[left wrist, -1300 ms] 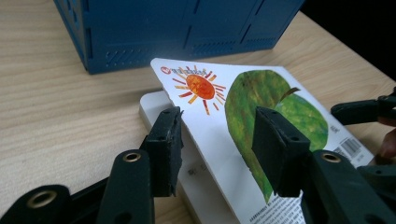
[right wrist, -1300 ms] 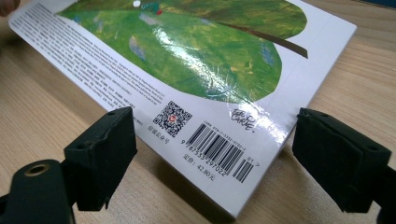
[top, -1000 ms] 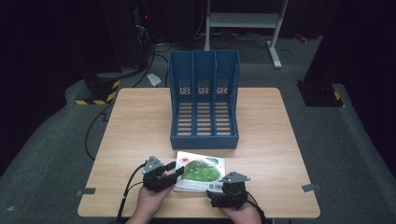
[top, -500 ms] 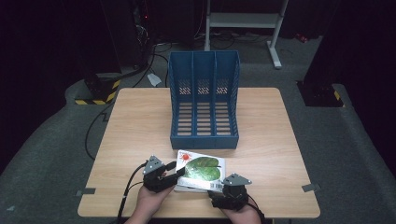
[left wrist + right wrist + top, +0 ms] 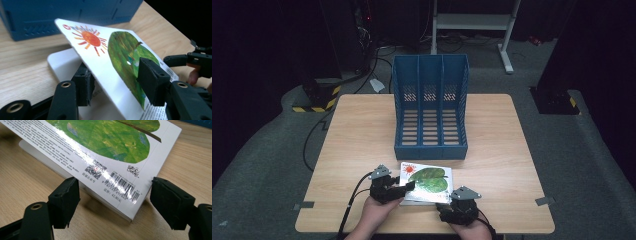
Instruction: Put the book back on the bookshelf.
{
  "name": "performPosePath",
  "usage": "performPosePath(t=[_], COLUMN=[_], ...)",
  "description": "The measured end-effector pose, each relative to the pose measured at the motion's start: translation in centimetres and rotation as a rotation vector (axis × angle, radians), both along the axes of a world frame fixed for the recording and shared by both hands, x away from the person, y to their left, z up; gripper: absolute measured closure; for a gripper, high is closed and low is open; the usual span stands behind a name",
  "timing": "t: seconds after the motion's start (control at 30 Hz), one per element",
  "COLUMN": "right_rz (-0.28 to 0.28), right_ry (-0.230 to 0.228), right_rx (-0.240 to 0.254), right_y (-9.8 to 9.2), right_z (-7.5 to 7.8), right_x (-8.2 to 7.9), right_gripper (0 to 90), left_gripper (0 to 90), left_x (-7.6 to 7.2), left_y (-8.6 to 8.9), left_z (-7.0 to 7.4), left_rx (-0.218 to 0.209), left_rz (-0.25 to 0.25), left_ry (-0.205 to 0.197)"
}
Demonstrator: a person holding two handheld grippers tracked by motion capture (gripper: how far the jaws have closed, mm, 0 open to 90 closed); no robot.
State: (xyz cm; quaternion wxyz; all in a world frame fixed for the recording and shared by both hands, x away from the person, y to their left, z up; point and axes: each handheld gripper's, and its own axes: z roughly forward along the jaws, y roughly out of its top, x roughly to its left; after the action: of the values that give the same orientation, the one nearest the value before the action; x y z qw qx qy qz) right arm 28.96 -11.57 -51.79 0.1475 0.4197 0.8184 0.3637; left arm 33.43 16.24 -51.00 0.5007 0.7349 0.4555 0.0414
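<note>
**Item: picture book, lift from the table for the rack**

1. Book [image 5: 427,181]: green leaf and red sun on the cover. It lies near the table [image 5: 362,130] front edge, at 6 o'clock from the blue 3-slot rack [image 5: 430,115] and just clear of it. Its 9 o'clock side is tilted up, over a flat white sheet or board [image 5: 62,62] that we cannot identify.
2. Left gripper [image 5: 404,187]: at the book's 9 o'clock edge, 1 jaw under it and 1 over the cover. The jaws have just been opening and stand apart around the book; we see no firm clamp.
3. Right gripper [image 5: 451,201]: at the book's 5 o'clock corner by the barcode. Its jaws are apart either side of the corner, touching nothing, and have just been closing.

Handling, as we judge it: we should seat the right jaws deeper past the corner before squeezing, since the glossy cover may slip. We should keep the left jaw underneath as a prop until that grip holds, and leave the white piece behind.
</note>
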Motion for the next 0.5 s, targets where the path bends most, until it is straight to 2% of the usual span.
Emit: performPosePath(t=[0.1, 0.13, 0.23, 0.33, 0.5], right_rz=[0.011, 0.018, 0.032, 0.026, -0.008], right_ry=[0.016, 0.015, 0.001, -0.024, -0.036], right_rx=[0.007, 0.014, 0.054, 0.057, 0.081], right_y=[-0.5, -0.7, -1.3, -1.6, -1.9], right_z=[0.2, 0.4, 1.0, 1.5, 2.0], right_x=[-0.2, -0.4, -0.8, -0.9, 0.2], right_gripper=[29.9, 31.7, 33.5, 34.9, 38.1], left_gripper=[47.5, 48.4, 48.2, 50.6, 55.9], left_x=[0.2, 0.3, 0.3, 0.2, 0.0], left_y=[0.1, 0.1, 0.1, 0.1, 0.1], left_z=[0.0, -0.1, -0.2, -0.3, -0.3], left_rx=[0.002, 0.016, 0.032, 0.045, 0.080], left_rz=[-0.011, -0.017, -0.028, -0.036, -0.049], left_ry=[0.000, -0.008, -0.020, -0.036, -0.083])
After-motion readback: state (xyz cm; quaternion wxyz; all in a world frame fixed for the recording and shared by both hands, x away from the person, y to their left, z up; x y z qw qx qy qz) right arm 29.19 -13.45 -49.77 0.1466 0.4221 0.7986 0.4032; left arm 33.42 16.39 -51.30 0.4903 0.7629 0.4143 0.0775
